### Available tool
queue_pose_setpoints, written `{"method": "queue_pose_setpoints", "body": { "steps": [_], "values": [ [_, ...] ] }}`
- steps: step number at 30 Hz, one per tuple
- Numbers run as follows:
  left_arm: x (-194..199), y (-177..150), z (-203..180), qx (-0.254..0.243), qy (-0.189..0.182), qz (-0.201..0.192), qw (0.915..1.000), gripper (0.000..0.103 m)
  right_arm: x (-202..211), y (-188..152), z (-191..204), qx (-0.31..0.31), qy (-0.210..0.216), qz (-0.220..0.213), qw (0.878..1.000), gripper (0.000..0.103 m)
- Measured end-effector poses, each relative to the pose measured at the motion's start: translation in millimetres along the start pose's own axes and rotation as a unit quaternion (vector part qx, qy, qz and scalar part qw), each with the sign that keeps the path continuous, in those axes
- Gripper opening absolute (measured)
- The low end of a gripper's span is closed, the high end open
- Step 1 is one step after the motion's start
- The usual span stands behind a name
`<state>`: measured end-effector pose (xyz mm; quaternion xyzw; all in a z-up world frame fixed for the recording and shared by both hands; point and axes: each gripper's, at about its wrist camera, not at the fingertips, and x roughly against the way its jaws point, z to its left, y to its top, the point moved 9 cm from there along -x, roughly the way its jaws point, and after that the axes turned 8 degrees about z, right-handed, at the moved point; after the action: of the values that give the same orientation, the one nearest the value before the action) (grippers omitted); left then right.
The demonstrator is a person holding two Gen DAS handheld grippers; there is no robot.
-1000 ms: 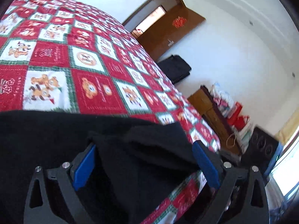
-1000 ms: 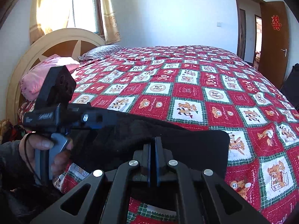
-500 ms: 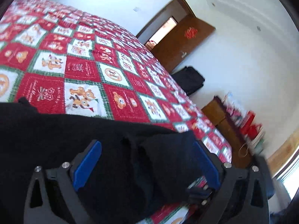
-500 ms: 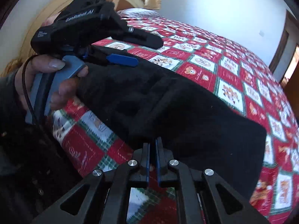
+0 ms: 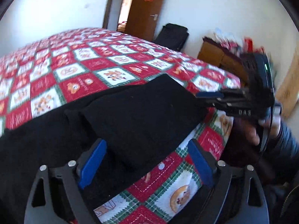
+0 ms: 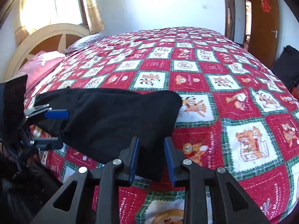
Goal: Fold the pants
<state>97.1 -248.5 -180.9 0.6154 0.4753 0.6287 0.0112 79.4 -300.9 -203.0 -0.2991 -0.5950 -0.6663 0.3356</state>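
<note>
The black pants (image 6: 115,117) lie folded in layers near the front edge of the bed; they also show in the left wrist view (image 5: 130,115). My left gripper (image 5: 145,158) is open, its blue pads on either side of the near fold, and it shows at the left of the right wrist view (image 6: 56,128). My right gripper (image 6: 151,156) is open by a small gap at the pants' near right corner, with cloth lying between the pads. It shows at the right of the left wrist view (image 5: 211,97).
A red, white and green patchwork quilt (image 6: 233,97) covers the bed. A curved headboard (image 6: 48,37) and pink pillow (image 6: 41,65) are at far left. A wooden door (image 6: 263,24) and a dark bag (image 5: 172,35) are by the far wall.
My right gripper has opened and let go of the pants. The top layer now lies folded flat on the quilt. My left gripper has swung round and stays open.
</note>
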Motion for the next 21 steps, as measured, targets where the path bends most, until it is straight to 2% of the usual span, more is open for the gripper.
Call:
{"method": "queue_pose_setpoints", "body": {
  "steps": [2, 4, 6, 14, 16, 17, 21],
  "values": [
    [-9.2, -4.8, 0.0, -0.022, 0.024, 0.013, 0.9994, 0.092, -1.4, -0.4, 9.0, 0.016, 0.001, -0.002, 1.0, 0.029],
    [-16.1, -11.3, 5.5, -0.044, 0.073, 0.021, 0.9961, 0.092, -1.5, -0.6, 13.9, 0.031, -0.009, -0.005, 0.999, 0.029],
    [-19.9, -13.3, 9.0, -0.06, 0.113, 0.026, 0.9914, 0.084, -2.3, -3.9, 20.0, 0.039, -0.015, -0.007, 0.999, 0.029],
    [2.9, 0.5, 8.1, -0.062, 0.114, -0.023, 0.9913, 0.08, -5.0, -6.5, 18.9, 0.03, -0.012, -0.007, 0.999, 0.029],
    [-6.8, -3.7, 7.5, -0.083, 0.132, -0.002, 0.9878, 0.076, -4.7, -6.0, 18.6, 0.03, -0.012, -0.008, 0.999, 0.029],
    [-10.4, -6.0, 7.3, -0.088, 0.138, 0.007, 0.9866, 0.069, -4.9, -6.0, 18.4, 0.029, -0.012, -0.008, 0.999, 0.029],
    [-12.9, -13.6, 5.2, -0.093, 0.135, 0.013, 0.9864, 0.069, -6.1, -6.2, 17.5, 0.026, -0.011, -0.008, 1.0, 0.029]
  ]
}}
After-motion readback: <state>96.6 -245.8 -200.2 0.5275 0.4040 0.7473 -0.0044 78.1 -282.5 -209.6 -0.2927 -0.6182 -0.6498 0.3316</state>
